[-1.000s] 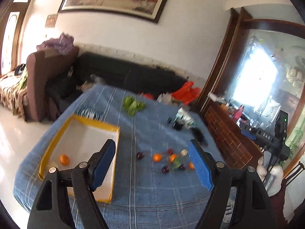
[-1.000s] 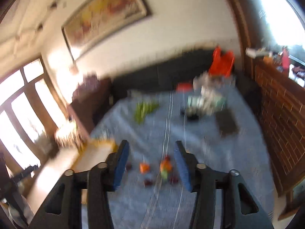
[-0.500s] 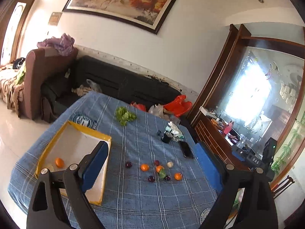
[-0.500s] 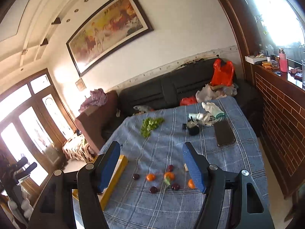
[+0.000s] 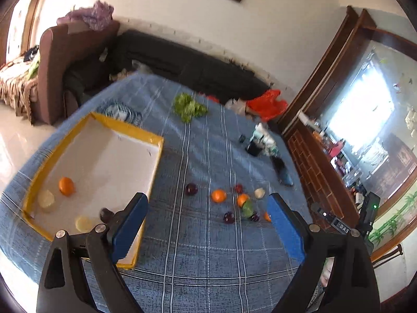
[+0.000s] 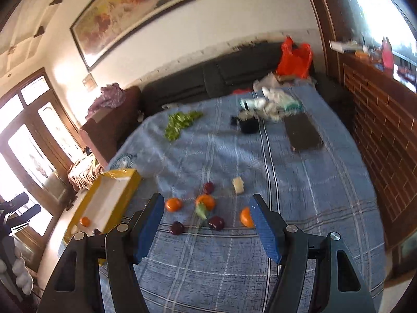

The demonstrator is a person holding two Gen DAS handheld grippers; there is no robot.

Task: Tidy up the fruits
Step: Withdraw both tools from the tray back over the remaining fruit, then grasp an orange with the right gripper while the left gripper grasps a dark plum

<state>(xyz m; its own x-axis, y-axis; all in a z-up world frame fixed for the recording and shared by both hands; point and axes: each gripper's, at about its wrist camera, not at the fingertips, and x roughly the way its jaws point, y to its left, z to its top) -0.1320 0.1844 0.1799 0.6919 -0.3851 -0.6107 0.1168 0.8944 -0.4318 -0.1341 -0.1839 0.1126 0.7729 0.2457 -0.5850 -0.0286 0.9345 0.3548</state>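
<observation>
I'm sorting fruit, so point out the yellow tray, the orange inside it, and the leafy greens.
yellow tray (image 5: 127, 127), left wrist view, on its far rim.
orange in the tray (image 5: 66, 186), left wrist view, centre of the fruit.
leafy greens (image 6: 179, 124), right wrist view, middle of the bunch.

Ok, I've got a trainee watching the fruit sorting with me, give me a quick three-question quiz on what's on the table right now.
1. True or false: the left gripper is holding a fruit.
2. Which is already inside the yellow tray? A) an orange fruit B) the leafy greens C) the phone
3. What flat dark item lies on the blue cloth at the far right, beyond the loose fruit?

Key
1. False: both it and the right gripper are open with nothing between the jaws.
2. A: the orange fruit; the leafy greens lie on the cloth.
3. The phone.
</observation>
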